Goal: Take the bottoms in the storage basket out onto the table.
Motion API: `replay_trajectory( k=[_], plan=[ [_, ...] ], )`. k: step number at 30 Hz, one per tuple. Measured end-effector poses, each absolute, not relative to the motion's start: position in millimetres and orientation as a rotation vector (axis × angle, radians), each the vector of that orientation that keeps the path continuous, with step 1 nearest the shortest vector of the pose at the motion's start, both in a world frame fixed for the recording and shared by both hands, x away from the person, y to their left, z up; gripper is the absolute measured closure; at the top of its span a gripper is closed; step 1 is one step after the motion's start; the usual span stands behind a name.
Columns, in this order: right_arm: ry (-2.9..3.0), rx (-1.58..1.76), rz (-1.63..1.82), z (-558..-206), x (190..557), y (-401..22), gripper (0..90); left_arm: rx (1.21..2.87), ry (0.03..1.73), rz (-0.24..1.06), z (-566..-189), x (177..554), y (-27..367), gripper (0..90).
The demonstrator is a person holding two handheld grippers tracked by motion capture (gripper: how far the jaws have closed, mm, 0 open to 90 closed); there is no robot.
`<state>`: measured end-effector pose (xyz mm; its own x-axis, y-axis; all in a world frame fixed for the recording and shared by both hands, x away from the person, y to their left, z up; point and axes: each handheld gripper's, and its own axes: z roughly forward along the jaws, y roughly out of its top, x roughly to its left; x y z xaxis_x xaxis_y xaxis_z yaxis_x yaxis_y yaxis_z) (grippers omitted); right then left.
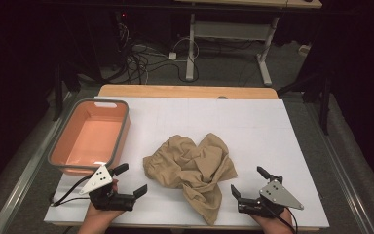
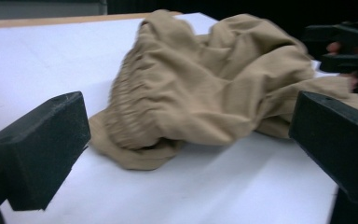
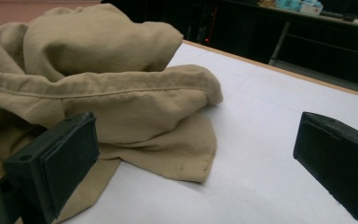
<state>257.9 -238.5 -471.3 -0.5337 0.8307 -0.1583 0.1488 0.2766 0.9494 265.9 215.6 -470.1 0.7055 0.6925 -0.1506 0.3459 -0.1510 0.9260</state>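
1. A tan cloth (image 1: 191, 168) is found crumpled in a loose heap near the middle of the table (image 1: 253, 122), toward its near edge, between the two grippers.
2. The cloth is judged light, soft and limp; it is expected to sag and drape when lifted, and to slide easily on the smooth white surface.
3. A gathered, elastic-looking band is seen on the side facing the left gripper view, and a stitched hem on the side facing the right gripper view. These thicker edges are judged the firmest places for a hold; a pinch on a single raised fold is likely to lift only one layer.
4. The left gripper (image 1: 129, 181) is held just left of the cloth, its jaws spread wide, with nothing between them.
5. The right gripper (image 1: 248, 183) is held just right of the cloth's near flap; its jaws are likewise wide apart and hold nothing. In its own view one jaw stands in front of the cloth; contact cannot be confirmed.
6. An orange bin (image 1: 119, 139) with a grey rim stands at the table's left, apart from the cloth. Nothing is seen inside it.
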Motion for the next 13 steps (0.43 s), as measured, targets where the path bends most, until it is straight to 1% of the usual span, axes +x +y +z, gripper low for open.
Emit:
replay_trajectory(
  k=[4, 13],
  plan=[
    [1.855, 0.901, 1.286, -470.2, 256.4, -244.3, 0.5, 1.777, 0.793, 0.384, -473.2, 269.4, 211.0, 0.0],
    [1.849, 0.918, 1.274, -471.8, 256.3, -246.8, 0.5, 1.805, 0.795, 0.381, -479.1, 271.4, 207.0, 0.0]
  ],
)
